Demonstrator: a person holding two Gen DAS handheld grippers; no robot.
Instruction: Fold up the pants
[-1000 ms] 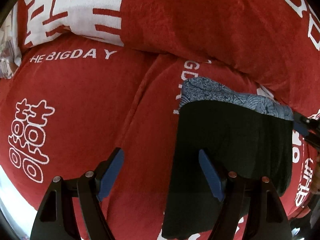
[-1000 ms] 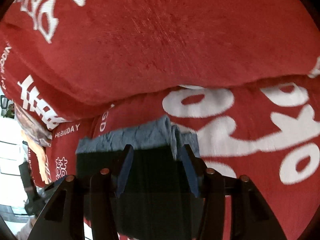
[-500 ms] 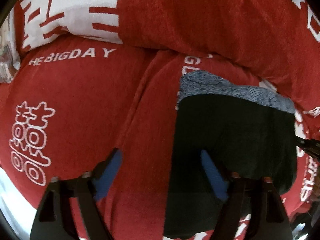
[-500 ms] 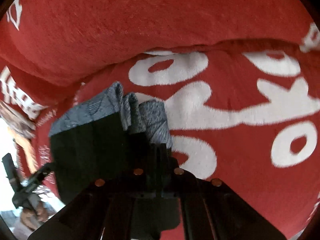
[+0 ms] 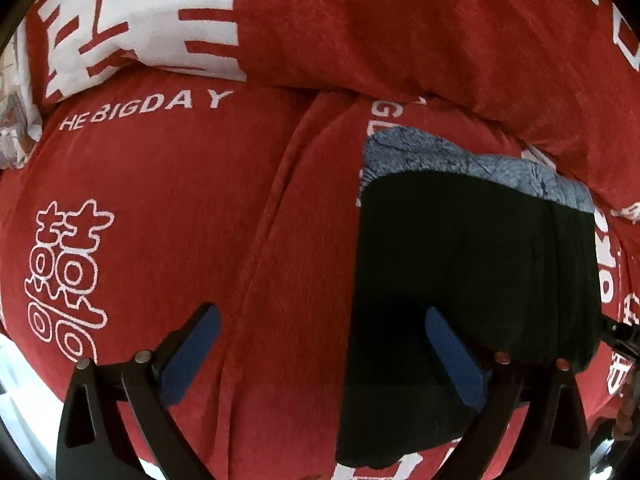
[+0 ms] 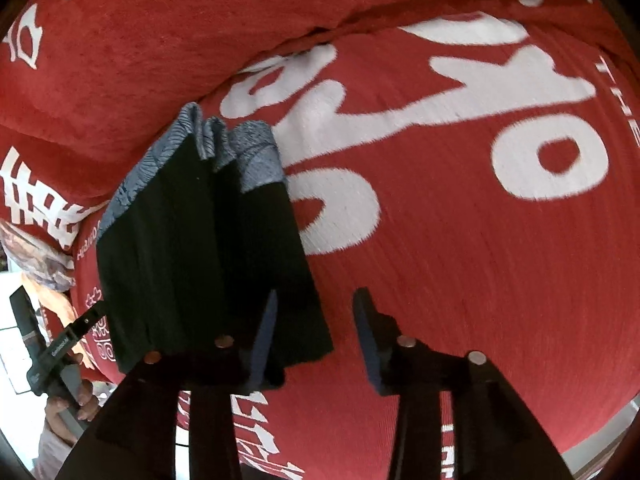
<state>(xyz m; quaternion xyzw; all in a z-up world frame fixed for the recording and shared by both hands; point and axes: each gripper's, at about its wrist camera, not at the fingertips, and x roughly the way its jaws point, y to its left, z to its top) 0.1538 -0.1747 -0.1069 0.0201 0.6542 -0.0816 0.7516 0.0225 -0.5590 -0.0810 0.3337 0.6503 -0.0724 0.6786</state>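
Observation:
The pants (image 5: pixel 472 264) are black with a blue-grey patterned band at the far end, and they lie folded in a compact rectangle on the red bedspread. In the right wrist view the pants (image 6: pixel 200 248) lie left of centre. My left gripper (image 5: pixel 320 344) is open and empty, its right finger over the pants' near left edge. My right gripper (image 6: pixel 314 340) is open and empty, its left finger at the pants' near right corner, its right finger over bare bedspread.
The red bedspread (image 5: pixel 160 208) has white lettering and a thick fold (image 5: pixel 400 28) runs along the back. In the right wrist view the other hand-held gripper (image 6: pixel 52 356) shows at lower left. Floor shows beyond the bed's left edge.
My right gripper was shut on the pants' right edge half a second ago. It has opened and shifted right. The left gripper stayed open and barely moved.

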